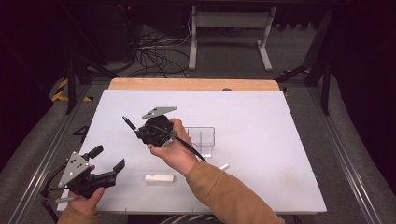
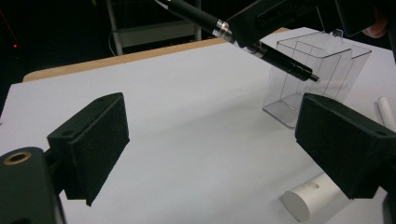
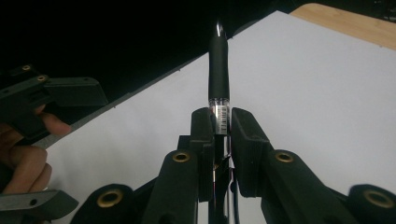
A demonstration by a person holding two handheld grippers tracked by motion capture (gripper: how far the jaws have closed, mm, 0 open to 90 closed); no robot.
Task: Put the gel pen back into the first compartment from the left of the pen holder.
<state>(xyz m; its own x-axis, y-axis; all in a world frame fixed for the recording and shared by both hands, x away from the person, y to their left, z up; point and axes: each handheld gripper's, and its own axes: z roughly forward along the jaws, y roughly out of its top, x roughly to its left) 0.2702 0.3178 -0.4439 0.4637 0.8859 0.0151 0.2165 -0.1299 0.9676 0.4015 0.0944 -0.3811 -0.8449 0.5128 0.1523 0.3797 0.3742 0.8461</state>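
Black and slim, the pen (image 3: pixel 218 70) sits clamped between the pads of the right tool (image 1: pixel 148 132), which is closed on the clear part of its barrel. The rubber grip and the tip stick out past the jaws, so the long axis of the pen runs straight on from the tool. In the high view the pen points up and to the left, held above the white desk (image 1: pixel 261 116). The clear plastic holder (image 1: pixel 201 139), a box with thin dividers inside, stands on the desk just to the right of this hand, on the opposite side from the tip. My judgement is that the pen must be turned tip down over it. The left tool (image 1: pixel 108 161) is open and holds nothing, near the front-left corner. A white cylinder (image 1: pixel 159 178) lies near it, and a shorter white piece (image 1: pixel 223 166) lies near the holder.
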